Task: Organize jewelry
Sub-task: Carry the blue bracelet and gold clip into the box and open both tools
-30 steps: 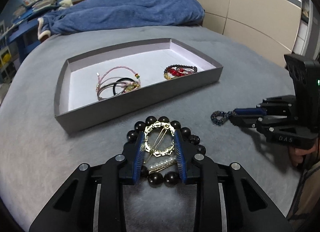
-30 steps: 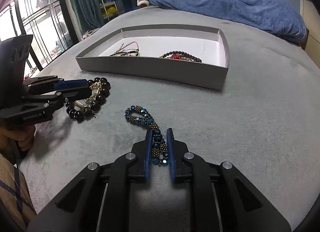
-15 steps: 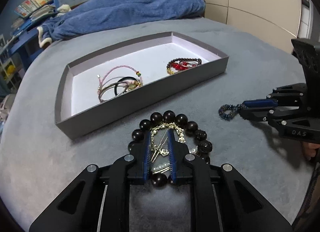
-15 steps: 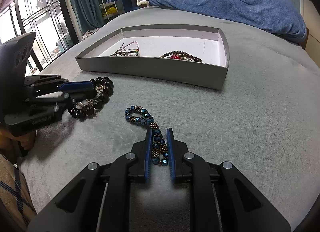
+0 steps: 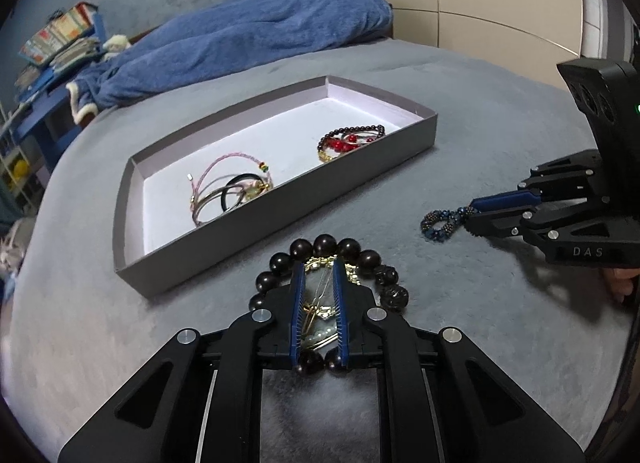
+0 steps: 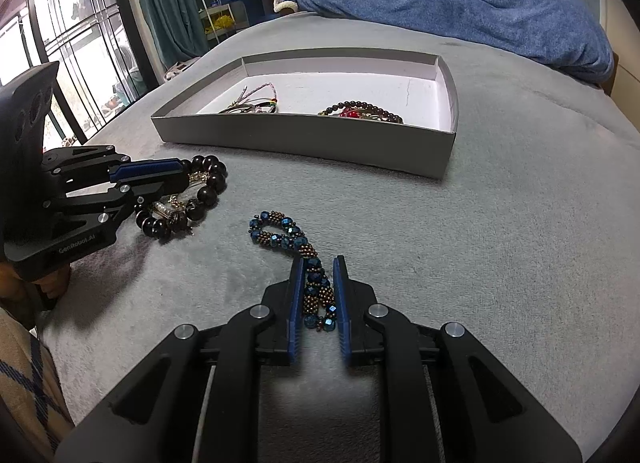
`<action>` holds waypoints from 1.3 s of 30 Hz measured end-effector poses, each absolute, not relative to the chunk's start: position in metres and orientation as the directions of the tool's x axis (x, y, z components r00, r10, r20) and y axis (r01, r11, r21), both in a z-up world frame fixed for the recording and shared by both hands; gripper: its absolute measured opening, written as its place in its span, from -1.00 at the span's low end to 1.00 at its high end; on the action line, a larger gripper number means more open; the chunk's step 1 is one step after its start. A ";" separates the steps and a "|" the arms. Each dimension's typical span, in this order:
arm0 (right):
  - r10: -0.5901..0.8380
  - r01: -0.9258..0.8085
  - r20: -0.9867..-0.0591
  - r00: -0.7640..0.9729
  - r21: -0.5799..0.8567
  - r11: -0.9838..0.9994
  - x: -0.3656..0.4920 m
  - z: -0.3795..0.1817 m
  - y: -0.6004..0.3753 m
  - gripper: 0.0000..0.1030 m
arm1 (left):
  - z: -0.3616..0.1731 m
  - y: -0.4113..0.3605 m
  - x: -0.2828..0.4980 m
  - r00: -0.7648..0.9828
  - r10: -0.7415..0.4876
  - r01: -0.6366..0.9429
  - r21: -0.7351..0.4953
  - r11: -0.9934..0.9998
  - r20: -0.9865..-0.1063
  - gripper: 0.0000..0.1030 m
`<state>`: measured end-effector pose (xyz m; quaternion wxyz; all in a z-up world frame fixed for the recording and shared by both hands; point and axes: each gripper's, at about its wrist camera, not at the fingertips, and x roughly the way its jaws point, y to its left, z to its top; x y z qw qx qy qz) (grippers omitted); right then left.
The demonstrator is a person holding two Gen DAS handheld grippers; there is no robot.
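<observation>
Since a second ago our left gripper has been closing its fingers onto the gold clips inside the dark round-bead bracelet on the grey bed; we should lift slowly toward the grey cardboard tray. In the right view, our right gripper clamps the blue-and-bronze beaded bracelet, well short of the tray.

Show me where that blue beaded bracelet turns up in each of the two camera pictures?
Left wrist view: the blue beaded bracelet lies at the right, on the grey bedcover, its end pinched in the right gripper.
Right wrist view: the bracelet is low in the middle, running up and left from between that gripper's fingers.
Shared landmark: the grey tray, beyond it in both.
</observation>
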<state>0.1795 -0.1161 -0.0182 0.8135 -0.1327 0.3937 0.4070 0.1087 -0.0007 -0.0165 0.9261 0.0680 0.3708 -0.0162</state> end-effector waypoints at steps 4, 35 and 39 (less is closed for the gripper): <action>0.558 -0.766 -0.749 0.359 0.105 0.634 0.179 -0.018 -0.116 -0.72 | -0.022 -0.003 0.113 0.701 0.023 0.099 0.129 0.987 -0.713 -0.71; 0.711 -0.802 -0.589 0.383 0.170 0.573 0.188 0.065 -0.106 -0.86 | 0.040 0.045 0.106 0.787 -0.017 0.008 -0.017 1.000 -0.617 -0.91; 0.720 -0.806 -0.575 0.388 0.168 0.568 0.196 0.075 -0.101 -0.86 | 0.041 0.048 0.111 0.793 -0.011 -0.006 -0.026 1.000 -0.609 -0.90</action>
